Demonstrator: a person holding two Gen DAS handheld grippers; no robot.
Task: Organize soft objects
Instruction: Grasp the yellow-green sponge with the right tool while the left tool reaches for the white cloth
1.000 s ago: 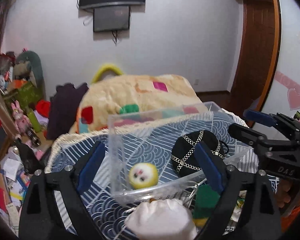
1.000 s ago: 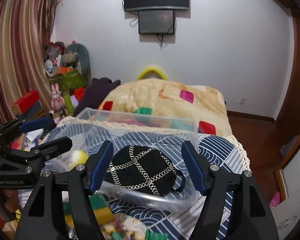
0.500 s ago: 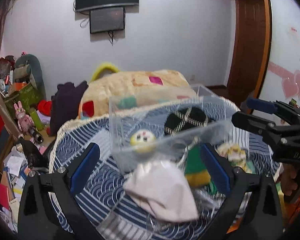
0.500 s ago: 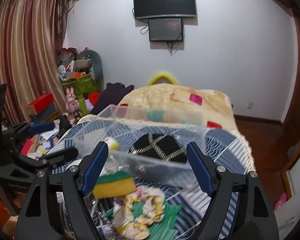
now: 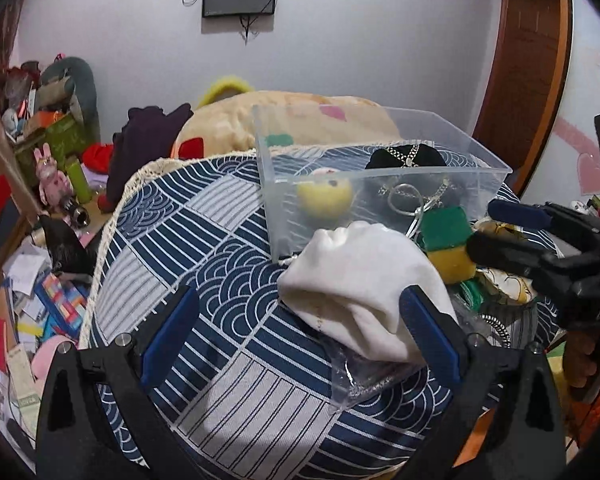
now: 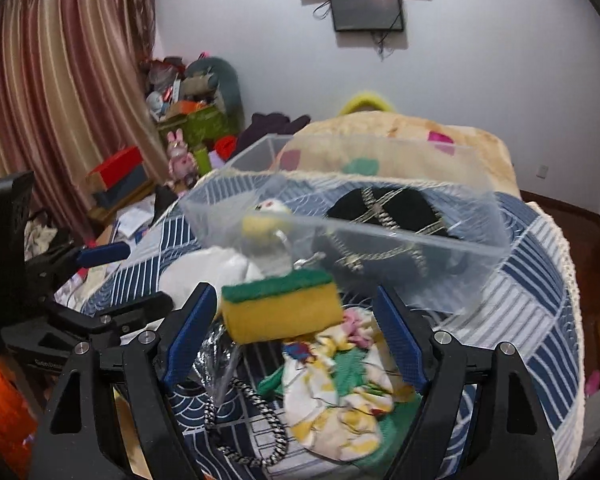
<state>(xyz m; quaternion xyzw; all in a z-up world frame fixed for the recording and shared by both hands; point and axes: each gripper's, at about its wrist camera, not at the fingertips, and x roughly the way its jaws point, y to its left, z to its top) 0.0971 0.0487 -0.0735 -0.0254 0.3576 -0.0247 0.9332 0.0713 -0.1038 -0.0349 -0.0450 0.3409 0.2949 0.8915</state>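
While both tongs gape, sponge (image 6: 280, 310) lies untouched.

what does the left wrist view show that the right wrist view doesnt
Only the left wrist view shows the wooden door and the pink hearts on the wall beside it.

Only the right wrist view shows the striped curtain and the black-and-white braided cord.

Both show the clear bin holding the yellow plush and black pouch, the white cloth, the green-and-yellow sponge, and each open hand-held gripper, left and right.
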